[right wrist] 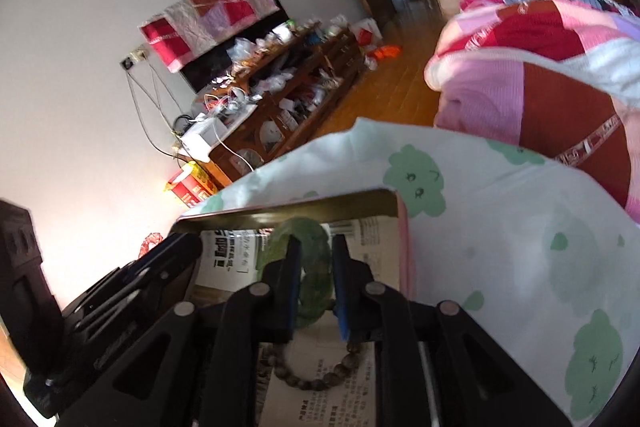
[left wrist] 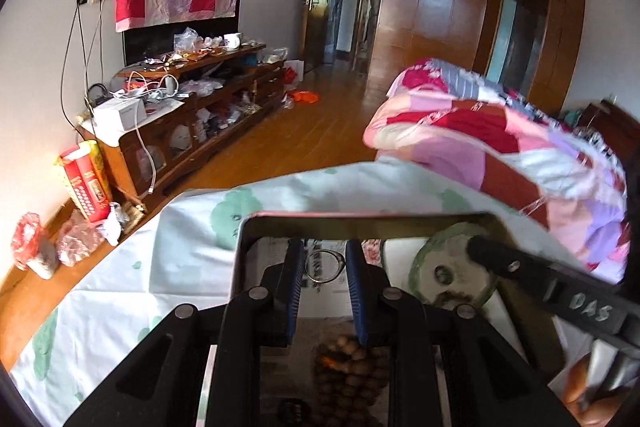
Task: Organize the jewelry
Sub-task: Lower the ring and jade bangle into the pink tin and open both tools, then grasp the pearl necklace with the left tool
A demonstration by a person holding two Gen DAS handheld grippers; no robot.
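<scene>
**Two grippers over one open jewelry box**

One large bed sheet (right wrist: pixel 500 247), white with green cloud shapes, covered the bed, with a folded red and pink quilt (left wrist: pixel 500 139) lying at its far end. On the sheet sat an open box (left wrist: pixel 360 221) with a brassy inner rim and a pink outer edge, lined with printed paper (right wrist: pixel 224 259).

Inside the box, the left wrist view showed a heap of brown wooden beads (left wrist: pixel 348 367) at the near end, beneath the left gripper. The right wrist view showed a string of similar beads (right wrist: pixel 316 375) curving on the paper under the right gripper.

The left gripper (left wrist: pixel 325 267) stood over the box with its jaws set narrow, a thin metal ring (left wrist: pixel 323 266) upright between the blue pads. The ring spanned nearly the whole gap; whether both pads pressed on it could not be told.

The right gripper (right wrist: pixel 317 259) also stood narrowly apart, straddling one side of a green bangle (right wrist: pixel 304 239). The left pad lay against the bangle; a sliver of gap showed at the right pad. In the left wrist view the bangle hung tilted over the box's right part, at the right gripper's finger (left wrist: pixel 492 255).
</scene>
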